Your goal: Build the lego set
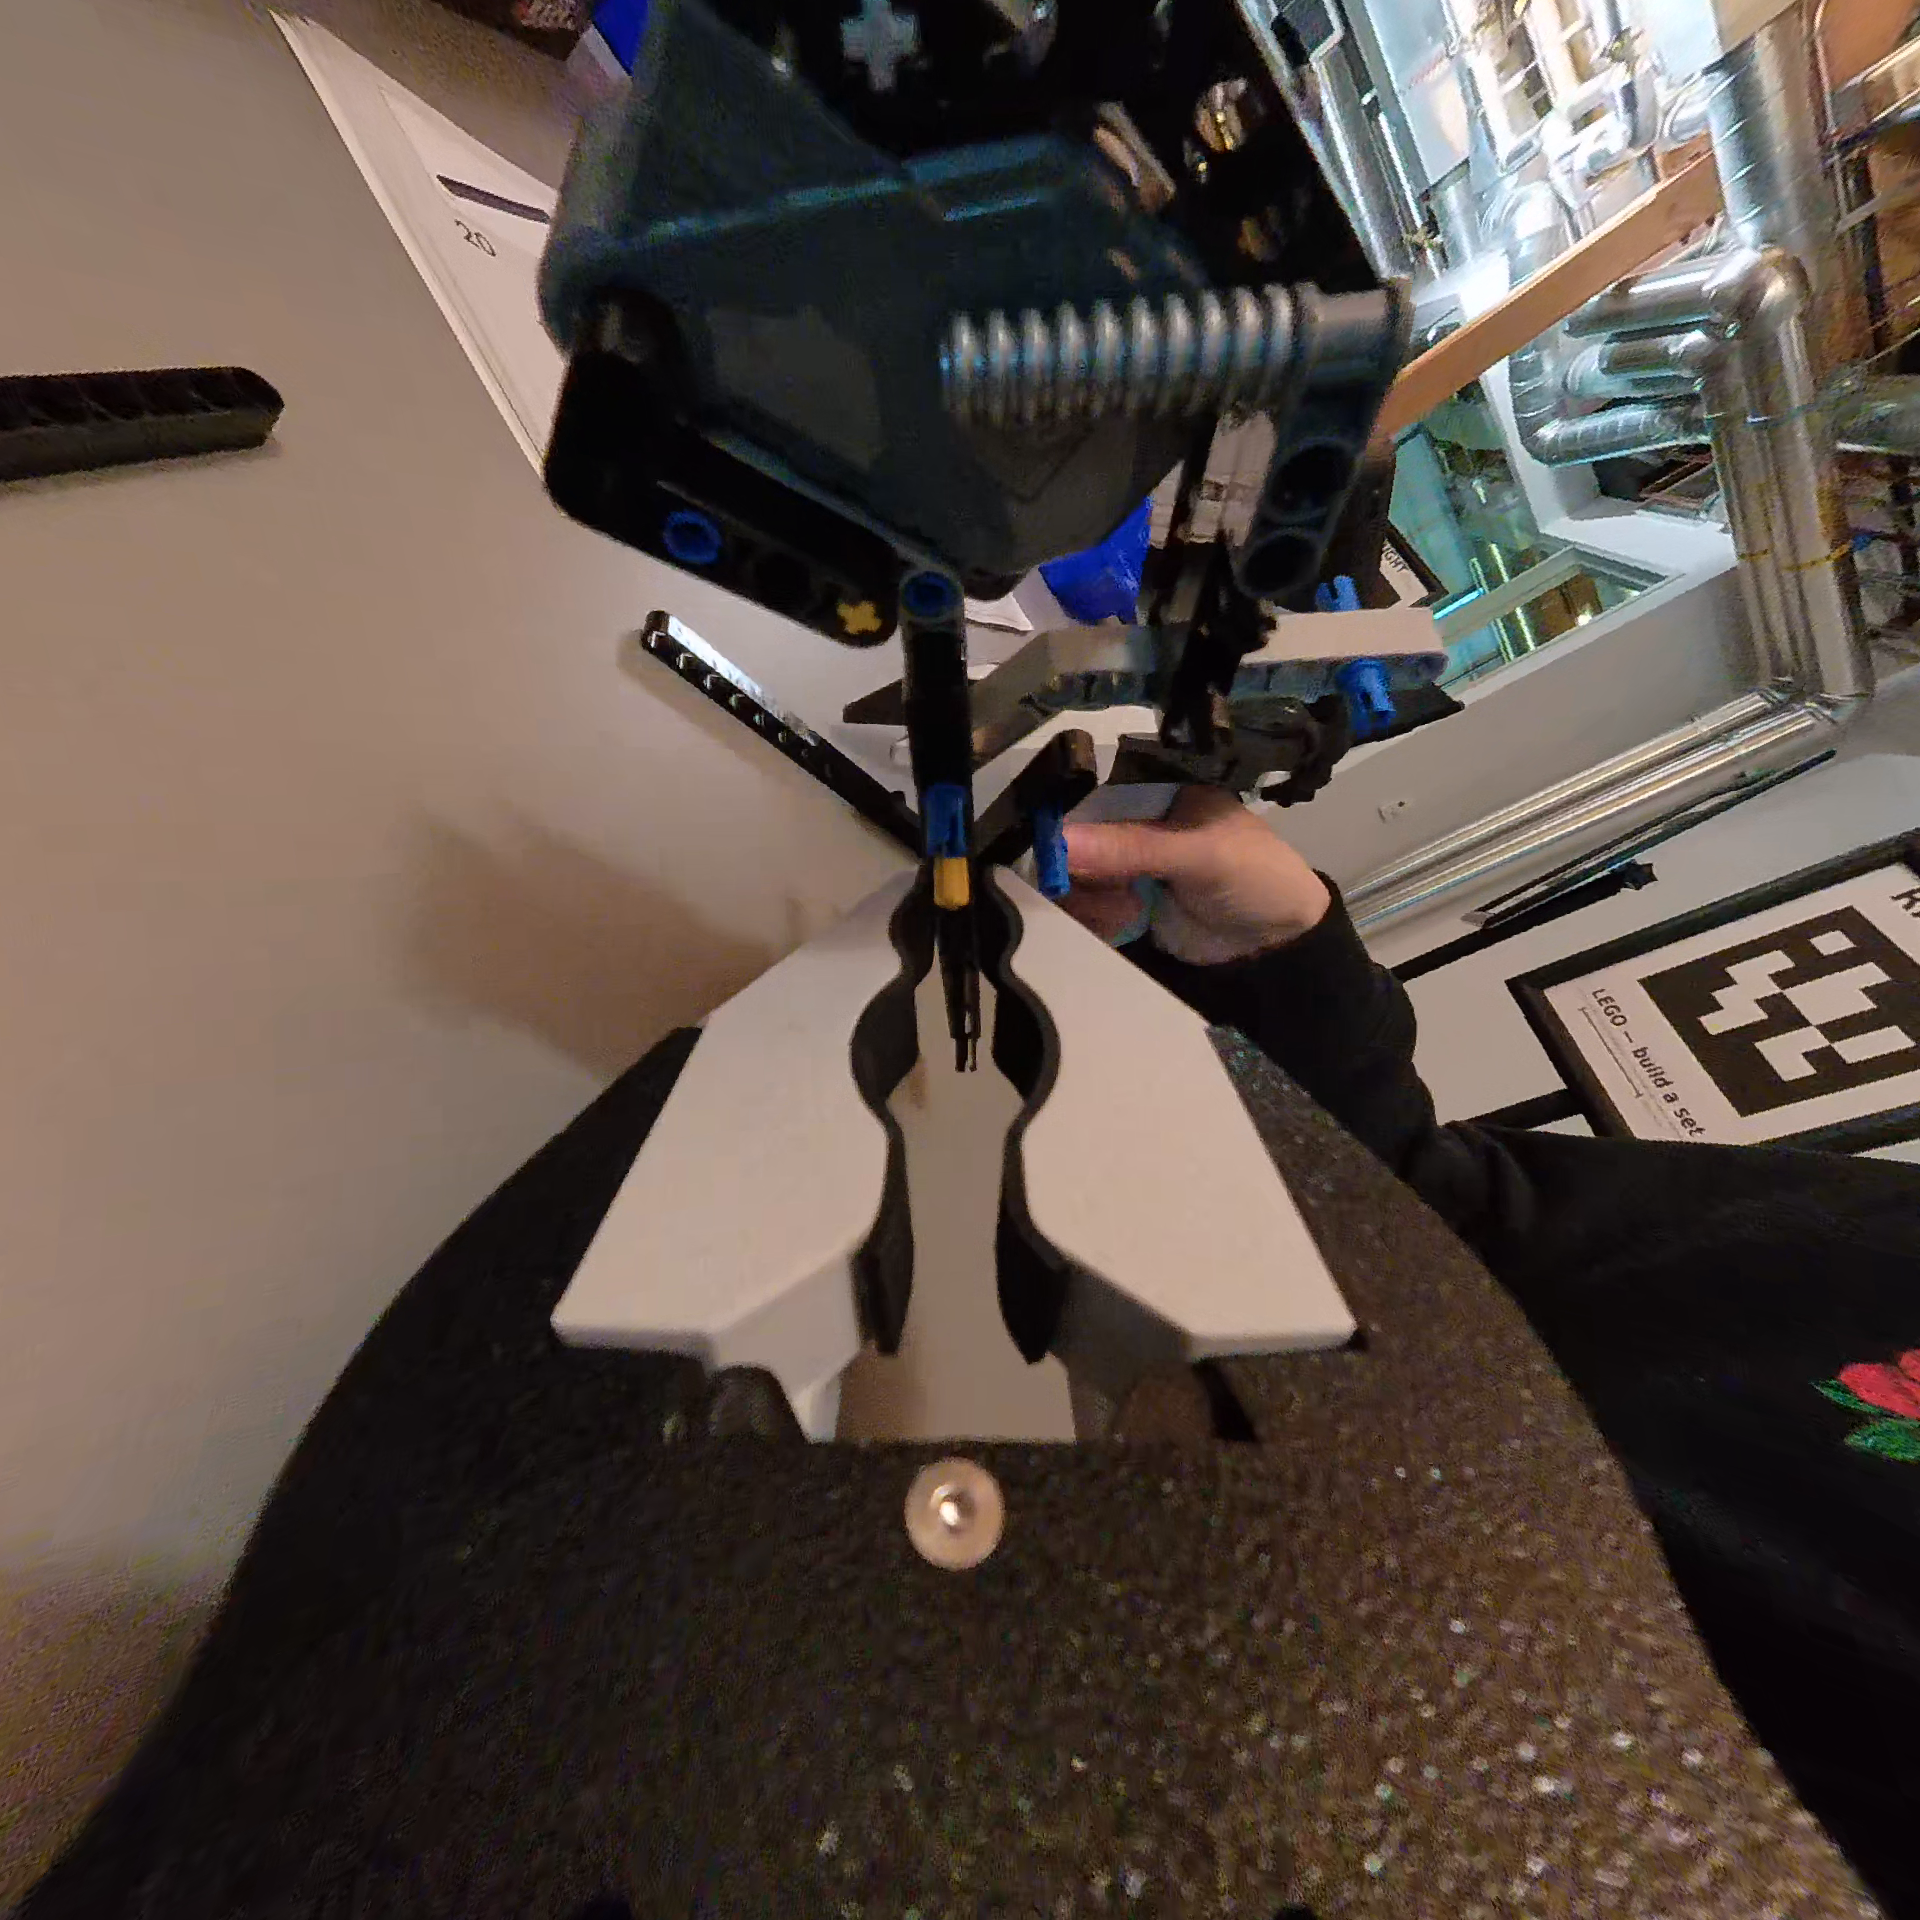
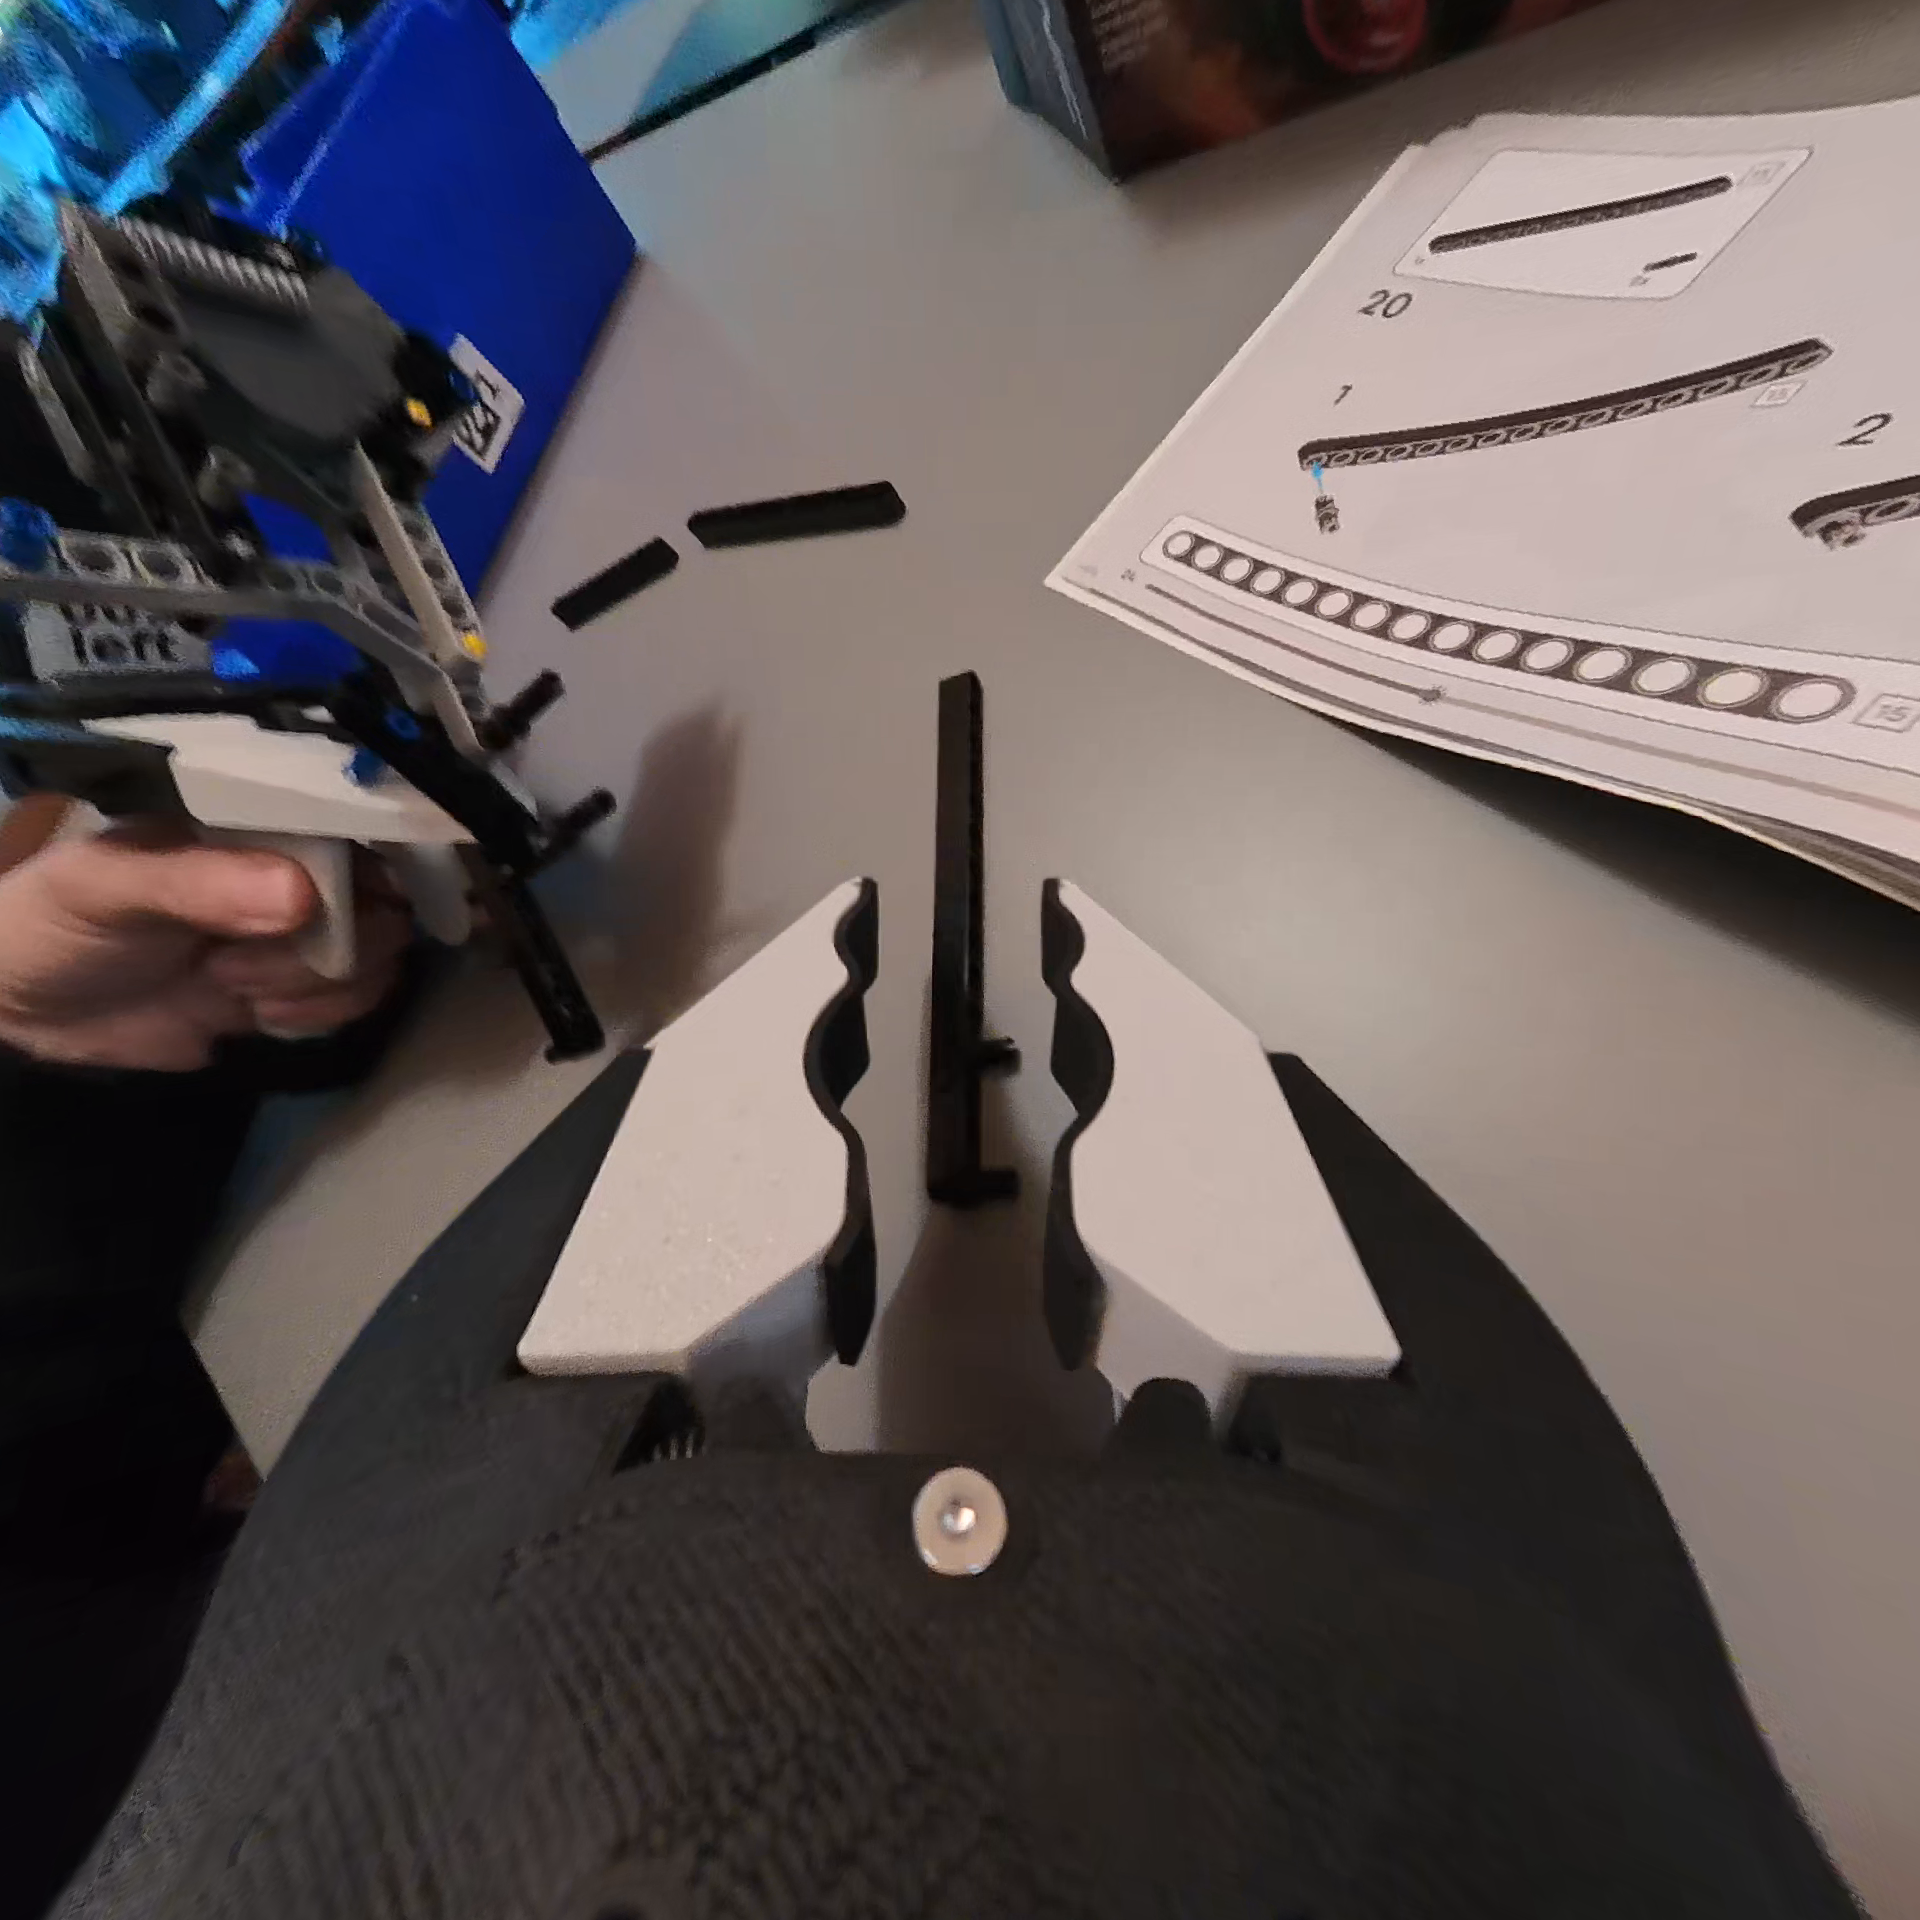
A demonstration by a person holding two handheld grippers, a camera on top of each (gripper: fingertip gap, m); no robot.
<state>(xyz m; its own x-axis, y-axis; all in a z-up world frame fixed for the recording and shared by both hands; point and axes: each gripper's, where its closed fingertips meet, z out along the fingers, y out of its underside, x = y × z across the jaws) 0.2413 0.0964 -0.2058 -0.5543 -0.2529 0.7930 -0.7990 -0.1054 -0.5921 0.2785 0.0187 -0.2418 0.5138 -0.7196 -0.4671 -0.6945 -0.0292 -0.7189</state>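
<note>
In the left wrist view my left gripper (image 1: pixel 951 894) is shut on a thin black beam (image 1: pixel 935 727) with blue and yellow pins. The beam is part of the dark lego model (image 1: pixel 831 343), which has a grey spring (image 1: pixel 1122 348) and is held up above the table. The model (image 2: pixel 229 343) and a hand (image 2: pixel 135 945) also show at the left of the right wrist view. My right gripper (image 2: pixel 956 888) is open just above the table. A long black beam (image 2: pixel 958 831) with pins on its side lies between its fingers (image 2: pixel 727 1122), not touching them.
Two short black beams (image 2: pixel 795 514) (image 2: pixel 613 595) lie on the grey table (image 2: pixel 1195 935) ahead. An open instruction booklet (image 2: pixel 1507 499) lies at the right. A blue box (image 2: pixel 436 239) stands at the back left, a dark box (image 2: pixel 1195 73) at the back. Another black beam (image 1: pixel 135 421) lies apart. The gap from one gripper's tips to the other's is roughly 10 cm.
</note>
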